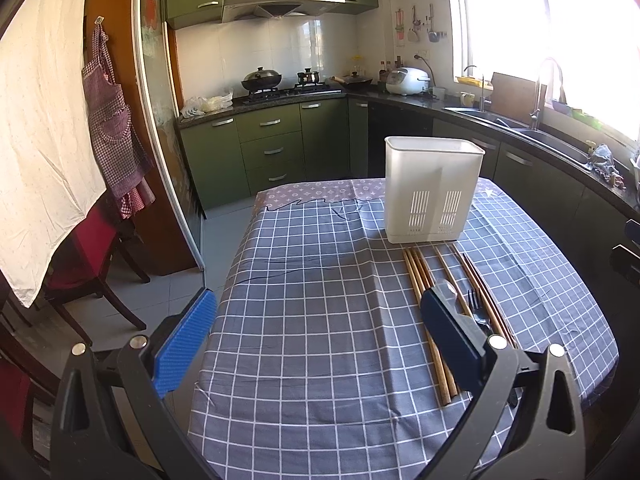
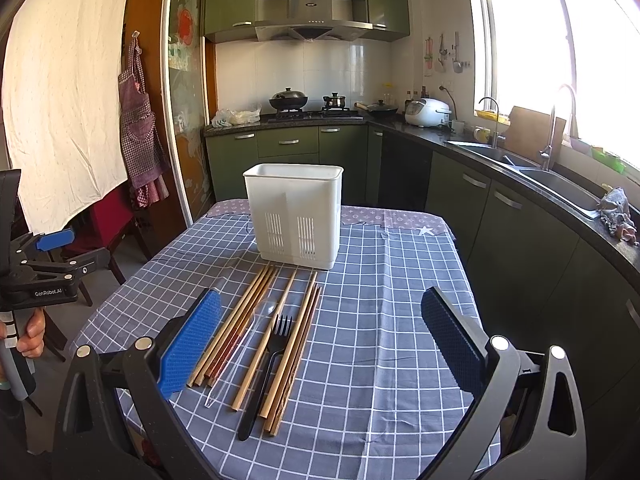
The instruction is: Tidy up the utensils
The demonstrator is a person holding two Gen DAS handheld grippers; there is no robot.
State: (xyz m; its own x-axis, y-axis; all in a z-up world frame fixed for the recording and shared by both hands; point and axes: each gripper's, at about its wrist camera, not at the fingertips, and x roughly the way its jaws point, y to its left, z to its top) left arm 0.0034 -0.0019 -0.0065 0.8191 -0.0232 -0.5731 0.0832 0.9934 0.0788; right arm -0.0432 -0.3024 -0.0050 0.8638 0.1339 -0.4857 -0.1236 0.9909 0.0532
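Both grippers spread wide, nothing held. Right gripper point(image 2: 320, 344) hung low over near table edge, w/ utensils lying between its fingers, toward the left one. Left gripper point(image 1: 316, 344) sat further left; utensils only by its right finger, partly hidden. Chopsticks point(image 2: 256, 320), clear spoon point(image 2: 244, 356) & black fork point(image 2: 266, 364) lay loose on checked cloth point(image 2: 380, 320), side by side, touching. Long axes ran near-to-far, roughly along gripper fingers, far ends just short of white holder point(image 2: 296, 216). Holder upright, further back, empty as far as visible. Judged right gripper nearer; probably needs wrist turn to pinch across a stick.
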